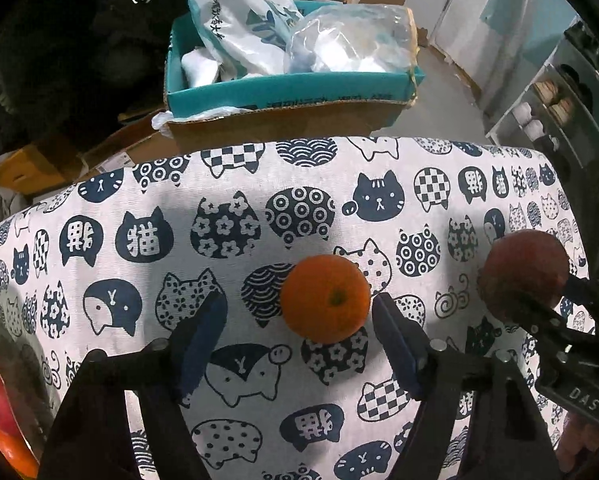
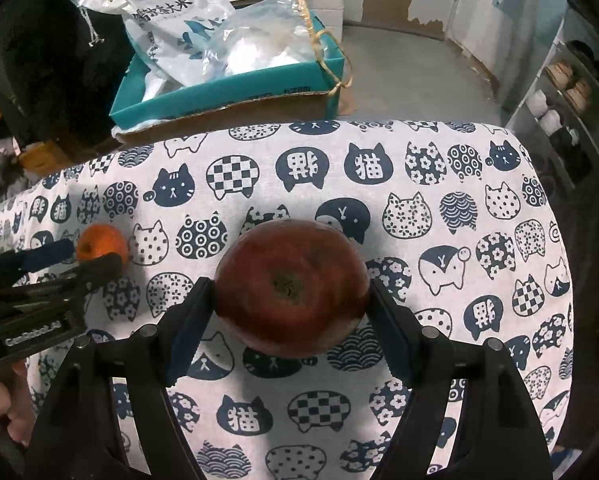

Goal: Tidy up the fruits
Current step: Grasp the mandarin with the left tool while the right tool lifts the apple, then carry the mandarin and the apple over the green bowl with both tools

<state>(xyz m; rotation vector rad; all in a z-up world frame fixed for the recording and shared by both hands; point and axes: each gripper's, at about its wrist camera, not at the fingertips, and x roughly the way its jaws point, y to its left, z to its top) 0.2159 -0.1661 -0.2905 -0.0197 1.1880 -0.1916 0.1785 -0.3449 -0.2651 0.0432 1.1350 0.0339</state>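
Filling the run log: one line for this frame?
left gripper: open, orange between jaws | right gripper: shut on apple | both over cat cloth

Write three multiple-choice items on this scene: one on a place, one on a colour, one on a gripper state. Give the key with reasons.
1. Where does the orange sit relative to the left gripper?
A. between its fingers, nearer the right one
B. inside the teal box
C. far outside both fingers

2. What colour is the box behind the table?
A. yellow
B. teal
C. red

3. What is the state of the right gripper?
A. wide open above bare cloth
B. out of view
C. closed on the apple

Key: 1 A, the left wrist view shows the orange by the right finger, with a gap to the left one. 2 B, its walls are teal in both views. 3 C, both fingers touch the apple's sides.
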